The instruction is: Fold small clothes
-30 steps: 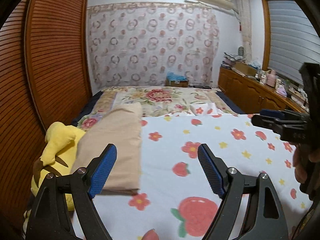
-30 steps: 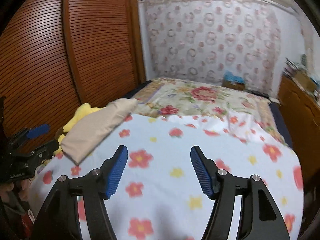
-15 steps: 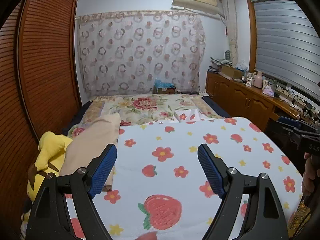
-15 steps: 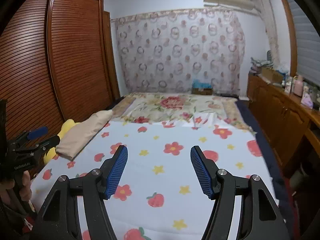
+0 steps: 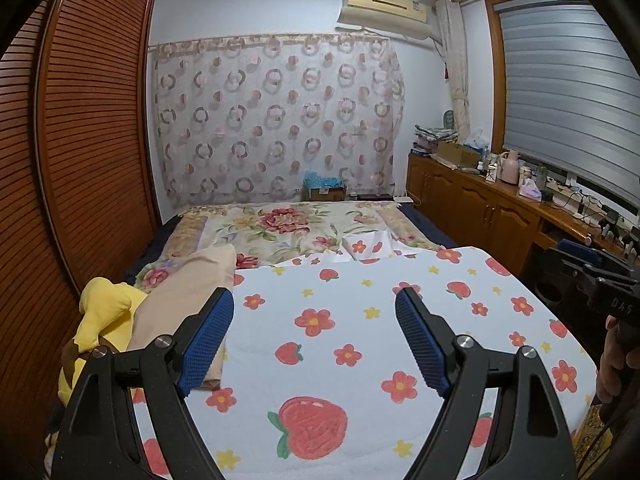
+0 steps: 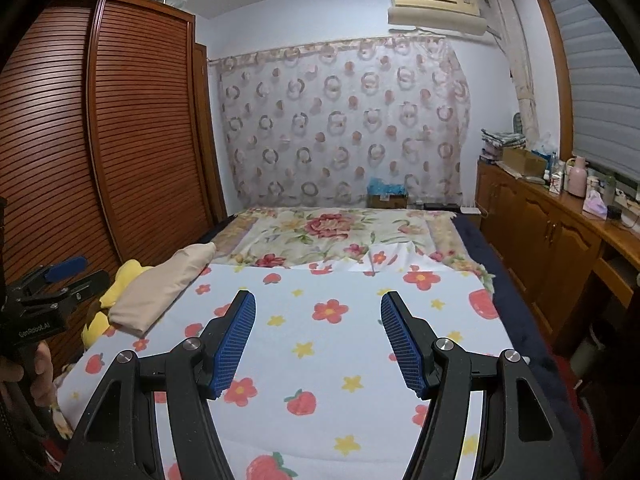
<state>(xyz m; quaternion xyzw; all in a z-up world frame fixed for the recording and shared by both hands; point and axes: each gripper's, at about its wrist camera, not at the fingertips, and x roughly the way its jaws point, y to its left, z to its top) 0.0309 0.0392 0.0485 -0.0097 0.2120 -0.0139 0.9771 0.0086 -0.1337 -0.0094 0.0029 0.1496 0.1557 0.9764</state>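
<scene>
A folded beige garment [image 5: 180,300] lies at the left edge of the bed, on the white sheet with strawberries and flowers [image 5: 360,320]; it also shows in the right wrist view [image 6: 160,288]. My left gripper [image 5: 314,340] is open and empty, held above the sheet to the right of the garment. My right gripper [image 6: 318,344] is open and empty above the middle of the sheet. Each gripper shows at the edge of the other's view: the right one [image 5: 592,276] and the left one [image 6: 52,284].
A yellow plush toy [image 5: 104,316] sits left of the garment against the brown slatted wardrobe [image 5: 72,160]. A floral blanket [image 5: 288,228] covers the far half of the bed. A wooden cabinet [image 5: 500,208] with clutter runs along the right wall.
Both grippers have pulled back and tilted up from the bed, so more of the room and ceiling shows. Both stayed open and empty. The beige garment has not moved.
</scene>
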